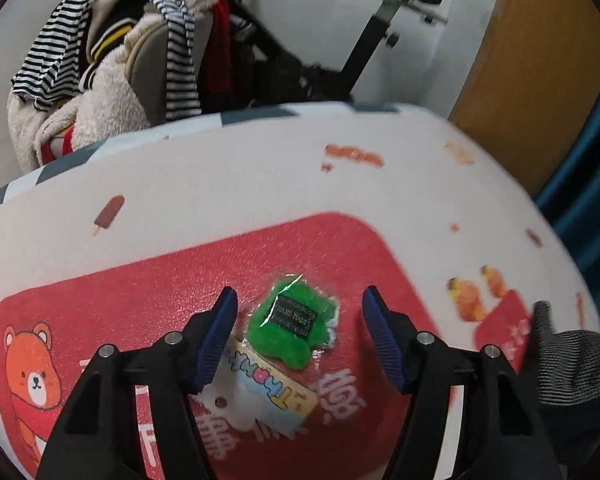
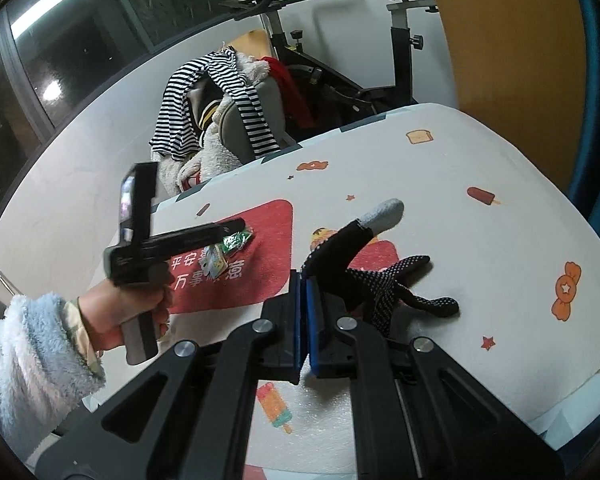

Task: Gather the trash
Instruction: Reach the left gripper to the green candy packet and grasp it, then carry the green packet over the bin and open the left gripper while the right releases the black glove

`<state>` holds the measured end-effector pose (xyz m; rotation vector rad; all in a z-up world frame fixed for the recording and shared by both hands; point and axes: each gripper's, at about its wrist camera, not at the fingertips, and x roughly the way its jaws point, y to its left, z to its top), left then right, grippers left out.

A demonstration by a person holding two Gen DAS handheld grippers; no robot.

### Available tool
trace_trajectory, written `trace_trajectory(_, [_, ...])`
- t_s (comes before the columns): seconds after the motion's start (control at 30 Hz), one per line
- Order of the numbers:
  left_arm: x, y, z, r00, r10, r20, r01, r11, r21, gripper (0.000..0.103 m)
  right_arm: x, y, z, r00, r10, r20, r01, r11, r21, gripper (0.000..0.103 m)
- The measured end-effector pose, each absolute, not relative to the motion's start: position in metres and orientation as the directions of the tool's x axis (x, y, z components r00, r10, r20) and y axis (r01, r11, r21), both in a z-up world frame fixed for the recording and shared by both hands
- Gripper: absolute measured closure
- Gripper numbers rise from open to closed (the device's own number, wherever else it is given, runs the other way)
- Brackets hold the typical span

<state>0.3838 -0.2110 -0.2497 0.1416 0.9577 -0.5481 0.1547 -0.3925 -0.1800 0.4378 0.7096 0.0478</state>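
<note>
The green packet [image 1: 292, 322] carries a small black label reading "HAND MADE". It lies on the red panel of the worktop [image 1: 260, 184], partly over a pale card [image 1: 268, 396] with blurred coloured letters. The left gripper [image 1: 298, 336] stands open, the packet between its blue pads [image 1: 216, 340] but untouched. The right gripper [image 2: 305, 320] is closed on a dark dotted glove [image 2: 380, 276] with a grey fingertip. Beyond the far edge are a chair heaped with striped clothes [image 2: 216, 92] and an exercise bike [image 2: 400, 40].

Right claw [image 2: 305, 280] clamps black glove [image 2: 384, 280].
</note>
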Motion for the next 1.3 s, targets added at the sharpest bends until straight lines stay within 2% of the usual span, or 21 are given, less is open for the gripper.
trace_trajectory(0.03, [0.384,-0.211,-0.251,0.449,-0.381,-0.808,0.503,0.855,-0.123,0.048,0.153,-0.393,-0.180,0.761,0.190,-0.620,0.106,0.907,0.408,0.096])
trace_trajectory(0.07, [0.383,-0.210,-0.252,0.441,-0.380,-0.813,0.507,0.853,-0.124,0.066,0.153,-0.393,-0.180,0.762,0.191,-0.619,0.106,0.906,0.409,0.096])
trace_trajectory(0.2, [0.369,-0.199,-0.245,0.440,-0.373,-0.817,0.506,0.855,-0.117,0.072,0.145,-0.390,-0.178,0.764,0.200,-0.613,0.095,0.905,0.415,0.096])
trace_trajectory(0.4, [0.321,-0.150,-0.203,0.482,-0.418,-0.770,0.465,0.867,-0.180,0.074,0.130,-0.377,-0.169,0.764,0.242,-0.598,0.047,0.903,0.426,0.096])
trace_trajectory(0.67, [0.197,-0.072,-0.139,0.570,-0.484,-0.664,0.456,0.859,-0.234,0.074,0.100,-0.351,-0.146,0.755,0.288,-0.589,-0.053,0.922,0.384,0.096])
trace_trajectory(0.83, [0.128,-0.032,-0.121,0.603,-0.524,-0.602,0.416,0.850,-0.324,0.074,0.073,-0.330,-0.136,0.733,0.329,-0.595,-0.117,0.923,0.366,0.096])
trace_trajectory(1.03, [0.055,-0.004,-0.098,0.661,-0.526,-0.535,0.413,0.851,-0.326,0.074,0.042,-0.296,-0.129,0.684,0.384,-0.620,-0.214,0.918,0.333,0.096])
trace_trajectory(1.3, [-0.010,0.022,-0.086,0.686,-0.529,-0.500,0.403,0.848,-0.344,0.073,0.008,-0.249,-0.138,0.584,0.453,-0.674,-0.307,0.892,0.333,0.096])
